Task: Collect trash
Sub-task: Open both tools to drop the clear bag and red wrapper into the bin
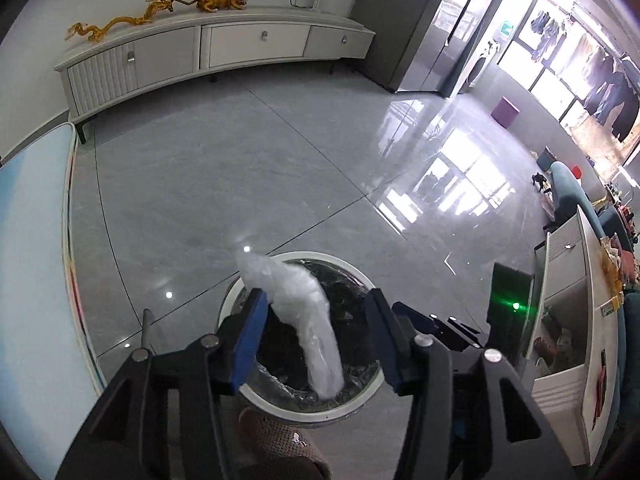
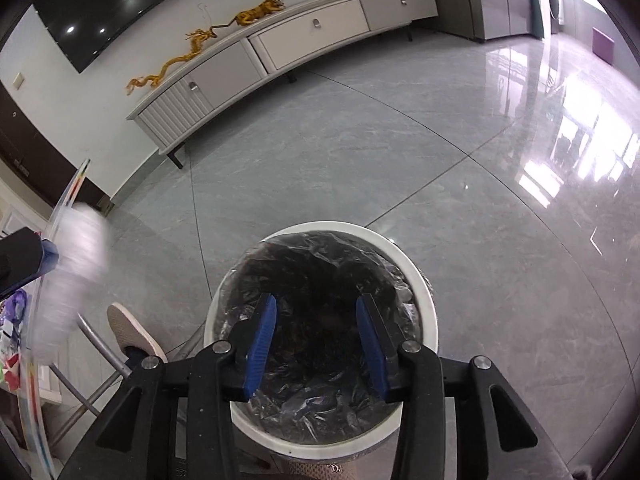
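A white round trash bin (image 1: pixel 234 300) lined with a black bag stands on the floor below both grippers; it also shows in the right wrist view (image 2: pixel 416 276). My left gripper (image 1: pixel 316 304) is open above the bin. A crumpled white plastic wrap (image 1: pixel 304 312) hangs between its fingers, touching the left blue pad (image 1: pixel 250 340) and apart from the right one. In the right wrist view the wrap (image 2: pixel 76 264) is a blur at the far left beside the left gripper's finger. My right gripper (image 2: pixel 316 320) is open and empty over the bin's mouth.
A long white TV cabinet (image 1: pixel 208 48) with golden dragon and tiger figures stands at the far wall. A table edge (image 1: pixel 36 264) is on the left, a white shelf unit (image 1: pixel 572 312) on the right. My slippered foot (image 2: pixel 134 330) is beside the bin.
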`<control>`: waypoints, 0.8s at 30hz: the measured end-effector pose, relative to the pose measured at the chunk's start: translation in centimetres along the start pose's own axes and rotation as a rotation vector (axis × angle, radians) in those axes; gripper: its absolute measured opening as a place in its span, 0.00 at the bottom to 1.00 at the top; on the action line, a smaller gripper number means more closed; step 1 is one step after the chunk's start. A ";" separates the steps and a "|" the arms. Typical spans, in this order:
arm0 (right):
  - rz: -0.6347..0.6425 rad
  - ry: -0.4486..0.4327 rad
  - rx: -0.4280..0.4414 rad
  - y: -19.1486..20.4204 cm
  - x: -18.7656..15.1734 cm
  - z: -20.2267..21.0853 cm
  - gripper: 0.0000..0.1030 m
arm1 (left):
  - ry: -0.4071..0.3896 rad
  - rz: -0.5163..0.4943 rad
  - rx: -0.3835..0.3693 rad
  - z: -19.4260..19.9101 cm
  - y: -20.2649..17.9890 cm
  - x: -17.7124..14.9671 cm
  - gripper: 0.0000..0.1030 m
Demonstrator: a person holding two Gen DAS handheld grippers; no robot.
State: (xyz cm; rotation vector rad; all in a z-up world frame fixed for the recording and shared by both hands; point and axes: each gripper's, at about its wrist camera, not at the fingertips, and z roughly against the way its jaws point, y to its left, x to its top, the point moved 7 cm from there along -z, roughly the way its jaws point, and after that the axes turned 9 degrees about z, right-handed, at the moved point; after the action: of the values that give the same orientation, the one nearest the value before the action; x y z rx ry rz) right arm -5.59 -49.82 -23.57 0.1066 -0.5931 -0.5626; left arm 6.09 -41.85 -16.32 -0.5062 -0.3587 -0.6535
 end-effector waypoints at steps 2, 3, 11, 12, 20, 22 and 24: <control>-0.008 0.000 -0.009 -0.5 -0.1 0.2 0.39 | 0.001 0.005 -0.002 -0.1 0.0 0.1 0.49; -0.013 -0.002 -0.015 -0.7 -0.1 0.4 0.39 | -0.006 0.005 0.000 0.1 0.0 0.3 0.49; -0.046 -0.058 -0.055 -1.0 1.1 2.9 0.43 | -0.146 0.042 0.015 4.1 0.8 1.8 0.49; -0.042 -0.068 -0.058 -0.7 1.3 3.3 0.44 | -0.179 0.050 0.018 5.2 1.1 2.0 0.49; 0.030 -0.169 -0.048 4.4 3.5 7.4 0.46 | -0.260 0.047 0.061 11.7 3.7 1.1 0.49; 0.060 -0.198 -0.042 6.1 3.9 8.7 0.49 | -0.290 0.070 0.081 13.7 5.6 0.5 0.49; 0.086 -0.223 -0.029 7.8 4.3 9.9 0.50 | -0.311 0.095 0.096 15.4 7.4 0.1 0.49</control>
State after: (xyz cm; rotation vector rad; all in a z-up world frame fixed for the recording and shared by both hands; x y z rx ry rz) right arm -4.45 -44.88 -11.22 -0.0098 -0.8026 -0.5028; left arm 8.57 -28.33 -6.09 -0.5305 -0.6522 -0.4626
